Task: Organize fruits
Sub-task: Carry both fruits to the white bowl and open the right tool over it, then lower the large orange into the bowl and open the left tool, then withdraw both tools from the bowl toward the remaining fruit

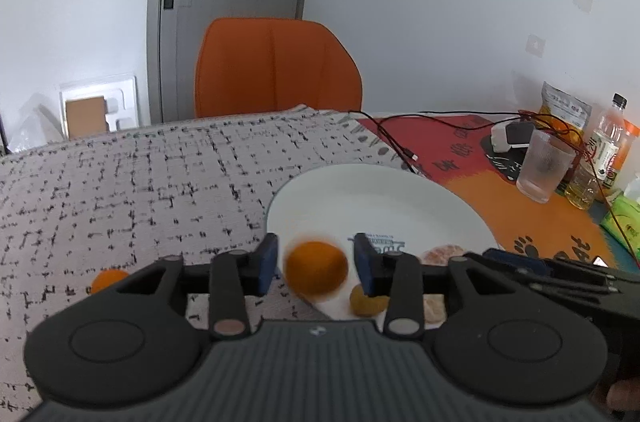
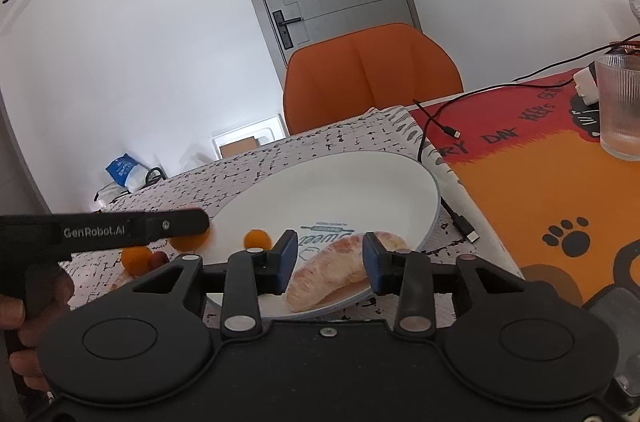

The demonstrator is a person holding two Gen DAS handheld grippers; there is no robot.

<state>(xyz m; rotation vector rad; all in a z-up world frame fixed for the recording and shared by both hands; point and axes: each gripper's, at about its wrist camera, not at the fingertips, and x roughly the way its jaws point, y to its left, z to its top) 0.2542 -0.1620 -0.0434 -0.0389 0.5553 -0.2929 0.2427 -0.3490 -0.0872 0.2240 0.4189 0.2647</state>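
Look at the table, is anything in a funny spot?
Yes. One small orange lies on the checked cloth, off the white plate, where the peeled segment and a tiny orange fruit already lie. Another orange, blurred, sits between the left gripper's open jaws. A charging cable also lies loose by the plate.

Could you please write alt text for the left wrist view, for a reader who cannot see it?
The open left gripper frames a blurred small orange fruit at the near edge of a white plate on a grey patterned cloth. An orange chair and a grey door stand behind the table.
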